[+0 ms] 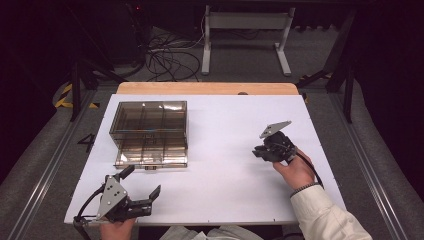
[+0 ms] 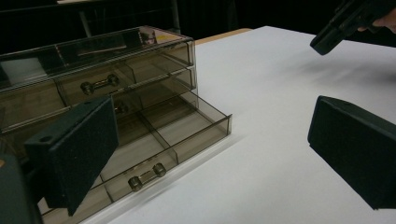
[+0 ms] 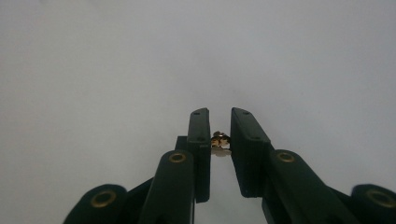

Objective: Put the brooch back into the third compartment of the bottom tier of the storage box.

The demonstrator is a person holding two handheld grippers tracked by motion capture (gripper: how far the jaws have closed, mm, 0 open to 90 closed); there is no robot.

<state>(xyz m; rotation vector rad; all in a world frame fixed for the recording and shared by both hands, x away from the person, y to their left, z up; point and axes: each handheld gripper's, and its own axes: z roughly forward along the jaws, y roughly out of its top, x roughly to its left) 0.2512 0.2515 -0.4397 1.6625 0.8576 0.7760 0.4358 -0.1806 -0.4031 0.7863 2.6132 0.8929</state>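
Brass-coloured and very small, an object (image 3: 220, 143) is pinched between the nearly closed jaws of the right gripper (image 3: 219, 126); what it is cannot be made out, since most of it is hidden by the pads. It is held just above the white table (image 1: 220, 130), well to the right of the smoked plastic drawer box (image 1: 150, 132). The bottom drawer (image 2: 173, 140) of that box is seen pulled out. Near the box's front, the left gripper (image 1: 142, 182) is held with jaws spread wide, empty.
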